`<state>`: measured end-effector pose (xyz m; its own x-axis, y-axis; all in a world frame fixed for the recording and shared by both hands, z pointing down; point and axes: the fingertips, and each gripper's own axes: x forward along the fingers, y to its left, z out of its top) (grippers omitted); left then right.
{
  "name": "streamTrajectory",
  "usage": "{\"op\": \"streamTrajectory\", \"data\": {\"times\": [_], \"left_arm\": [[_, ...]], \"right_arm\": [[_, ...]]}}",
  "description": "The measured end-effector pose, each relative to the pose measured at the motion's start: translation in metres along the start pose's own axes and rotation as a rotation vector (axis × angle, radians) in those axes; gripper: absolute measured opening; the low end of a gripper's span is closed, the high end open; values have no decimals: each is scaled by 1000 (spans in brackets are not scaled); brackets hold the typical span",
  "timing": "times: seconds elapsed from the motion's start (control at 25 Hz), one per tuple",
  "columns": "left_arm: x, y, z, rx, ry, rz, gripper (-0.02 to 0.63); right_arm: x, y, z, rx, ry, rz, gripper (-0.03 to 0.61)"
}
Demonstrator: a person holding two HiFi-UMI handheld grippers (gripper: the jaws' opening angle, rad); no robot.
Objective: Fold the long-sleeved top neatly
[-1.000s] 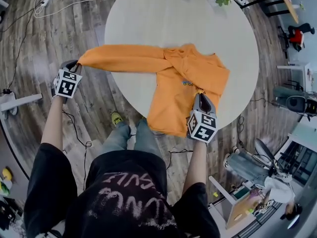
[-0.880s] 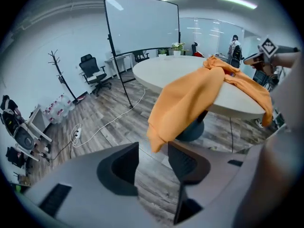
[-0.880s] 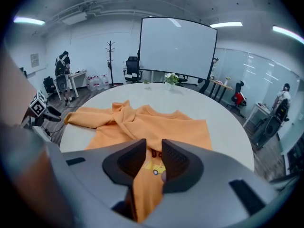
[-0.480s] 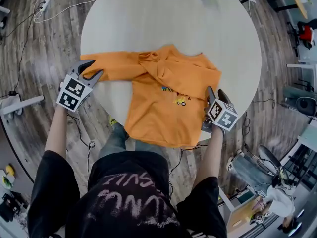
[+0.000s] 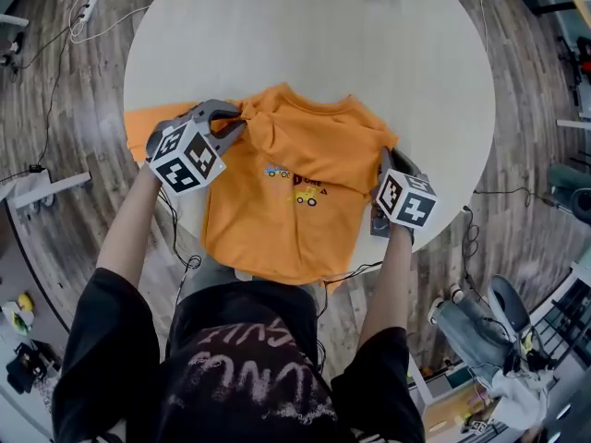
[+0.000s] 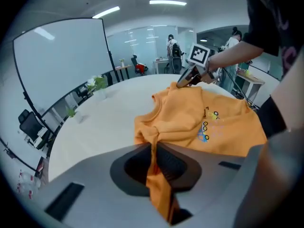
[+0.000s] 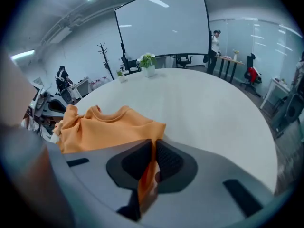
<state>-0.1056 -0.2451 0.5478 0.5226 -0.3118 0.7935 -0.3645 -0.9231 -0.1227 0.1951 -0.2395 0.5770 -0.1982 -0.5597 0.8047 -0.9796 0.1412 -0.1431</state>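
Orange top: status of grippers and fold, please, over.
Left gripper closing on orange top, bunched fabric near collar; right gripper closing on its right edge. Top on table, hem overhanging near edge. Potted plant far off.

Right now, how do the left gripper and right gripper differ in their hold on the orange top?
The left gripper has a twisted bunch of the orange top beside its collar, well in over the table. The right gripper has a flatter fold at the top's right side, close to the table's near edge. Shared: both grippers' jaws are closing, with orange fabric between them.
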Motion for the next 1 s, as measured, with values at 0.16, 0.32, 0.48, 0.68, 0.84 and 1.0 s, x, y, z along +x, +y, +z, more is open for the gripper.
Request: {"op": "streamTrajectory", "data": {"times": [0.16, 0.32, 0.48, 0.68, 0.84, 1.0], "left_arm": [[-27, 1, 29, 35, -131, 44, 40], [-23, -13, 34, 71, -152, 30, 41], [4, -53, -5, 185, 37, -64, 82], [-20, -54, -18, 103, 40, -104, 178], [-30, 8, -3, -14, -16, 33, 161], [17, 35, 30, -64, -28, 60, 150]], "right_arm": [[-20, -39, 22, 64, -88, -29, 34], [-33, -69, 37, 41, -145, -98, 34], [-30, -76, 25, 13, -104, -134, 46], [-44, -69, 20, -63, -121, -107, 147], [-35, -53, 37, -146, -133, -71, 147], [-15, -15, 46, -265, -122, 3, 143]]}}
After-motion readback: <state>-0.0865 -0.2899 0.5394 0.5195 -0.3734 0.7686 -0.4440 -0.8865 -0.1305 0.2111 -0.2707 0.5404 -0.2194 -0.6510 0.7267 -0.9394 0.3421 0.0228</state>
